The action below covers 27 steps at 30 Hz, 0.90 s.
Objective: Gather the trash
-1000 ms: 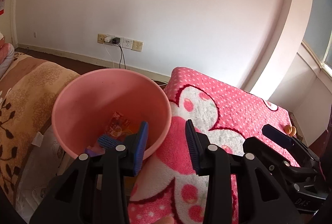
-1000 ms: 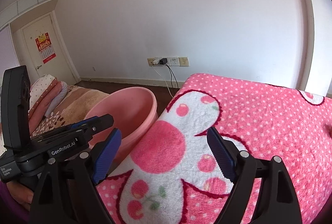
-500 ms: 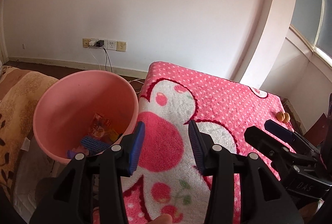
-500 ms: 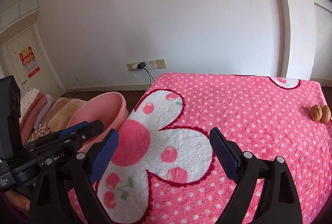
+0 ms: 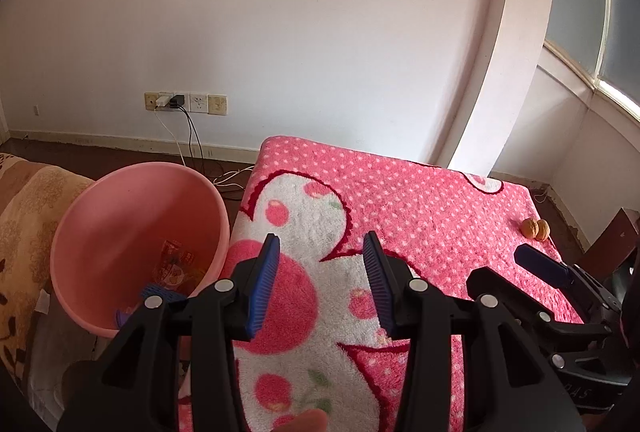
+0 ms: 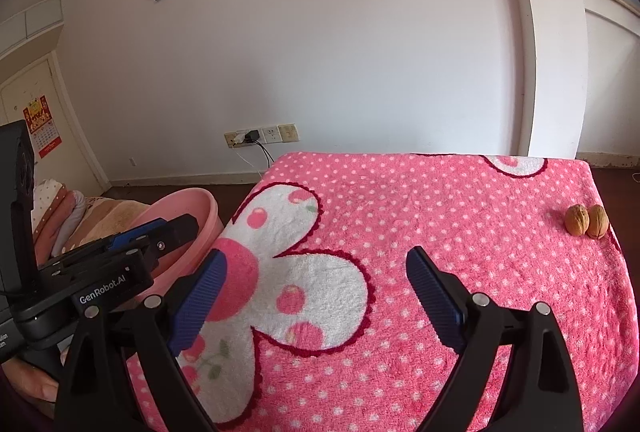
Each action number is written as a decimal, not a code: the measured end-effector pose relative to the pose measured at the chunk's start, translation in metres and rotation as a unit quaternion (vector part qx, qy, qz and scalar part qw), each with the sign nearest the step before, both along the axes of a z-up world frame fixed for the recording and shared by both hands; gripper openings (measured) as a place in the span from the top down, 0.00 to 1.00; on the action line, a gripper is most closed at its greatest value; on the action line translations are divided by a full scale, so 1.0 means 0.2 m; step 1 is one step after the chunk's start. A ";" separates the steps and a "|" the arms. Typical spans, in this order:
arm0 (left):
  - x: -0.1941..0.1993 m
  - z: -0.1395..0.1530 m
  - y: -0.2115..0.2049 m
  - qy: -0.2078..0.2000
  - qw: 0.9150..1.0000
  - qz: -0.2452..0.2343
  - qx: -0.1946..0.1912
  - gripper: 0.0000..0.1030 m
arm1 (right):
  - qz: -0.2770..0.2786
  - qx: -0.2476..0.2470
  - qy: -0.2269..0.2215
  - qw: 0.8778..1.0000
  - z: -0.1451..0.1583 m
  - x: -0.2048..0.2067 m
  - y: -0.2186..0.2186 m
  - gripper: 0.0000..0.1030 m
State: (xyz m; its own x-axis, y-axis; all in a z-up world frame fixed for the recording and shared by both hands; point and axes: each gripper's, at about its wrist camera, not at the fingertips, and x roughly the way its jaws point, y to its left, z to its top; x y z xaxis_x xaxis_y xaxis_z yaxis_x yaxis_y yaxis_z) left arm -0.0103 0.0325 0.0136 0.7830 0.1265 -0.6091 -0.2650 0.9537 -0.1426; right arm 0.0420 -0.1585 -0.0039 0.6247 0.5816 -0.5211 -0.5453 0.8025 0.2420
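A pink bucket [image 5: 138, 192] stands on the floor left of a pink dotted blanket [image 5: 420, 208]. Inside it lie a red snack wrapper [image 5: 174, 266] and a blue ridged piece [image 5: 158, 290]. Two walnuts [image 6: 586, 221] sit side by side near the blanket's far right edge, also seen as walnuts [image 5: 535, 228] in the left wrist view. My left gripper [image 5: 322, 286] is open and empty above the blanket beside the bucket. My right gripper [image 6: 316, 296] is open, wide and empty over the white flower pattern, well short of the walnuts.
The bucket [image 6: 192, 206] shows behind the left gripper's body in the right wrist view. A beige patterned cover [image 5: 28, 216] lies left of the bucket. Wall sockets with cables [image 5: 186, 104] sit low on the white wall. A window [image 5: 600, 12] is at the right.
Both views have swung rightward from the bucket toward the blanket, and the walnuts have come into sight. The left jaws have spread wider.
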 end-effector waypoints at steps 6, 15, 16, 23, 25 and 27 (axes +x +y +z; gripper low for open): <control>0.03 -0.01 -0.04 0.002 1.000 -0.009 0.002 0.57 | -0.010 0.002 -0.005 1.000 0.02 0.00 -0.04 0.13; 0.05 -0.02 -0.07 0.003 1.000 -0.014 0.003 0.57 | -0.022 0.001 -0.007 1.000 0.02 0.01 -0.09 0.13; 0.05 -0.02 -0.07 0.005 1.000 -0.015 0.003 0.57 | -0.023 0.002 -0.007 1.000 0.02 0.01 -0.09 0.13; 0.07 -0.03 -0.09 0.007 1.000 -0.021 0.005 0.57 | -0.027 0.004 -0.007 1.000 0.02 0.01 -0.11 0.13; 0.07 -0.03 -0.10 0.006 1.000 -0.023 0.006 0.57 | -0.028 0.004 -0.007 1.000 0.03 0.01 -0.11 0.13; 0.07 -0.03 -0.10 0.006 1.000 -0.024 0.006 0.57 | -0.029 0.006 -0.006 1.000 0.03 0.01 -0.11 0.13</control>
